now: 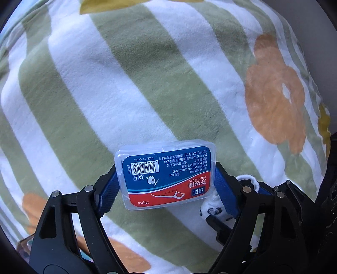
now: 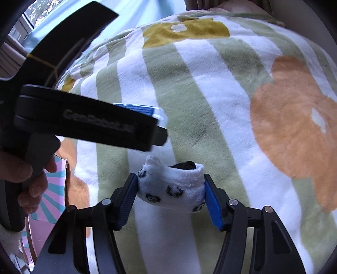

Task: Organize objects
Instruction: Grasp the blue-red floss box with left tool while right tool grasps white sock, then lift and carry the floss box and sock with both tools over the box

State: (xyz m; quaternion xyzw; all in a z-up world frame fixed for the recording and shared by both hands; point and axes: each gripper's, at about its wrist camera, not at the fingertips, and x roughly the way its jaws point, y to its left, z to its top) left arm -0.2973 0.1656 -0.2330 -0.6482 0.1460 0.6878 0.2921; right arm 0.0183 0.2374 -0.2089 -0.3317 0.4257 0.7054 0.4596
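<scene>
Your left gripper [image 1: 167,185] clamps the dental floss box [image 1: 166,176] low in the frame's centre, over the striped blanket [image 1: 126,94]. Your right gripper [image 2: 170,196] squeezes a white sock [image 2: 171,185], lower centre, above the same blanket.

We see a soft blanket [image 1: 130,88] with green and white stripes and big orange and yellow flowers. It covers almost everything under us. In the right wrist view, a pale blue sheet [image 2: 134,14] lies past it, and a window [image 2: 34,10] in the top left corner lets in daylight.
</scene>
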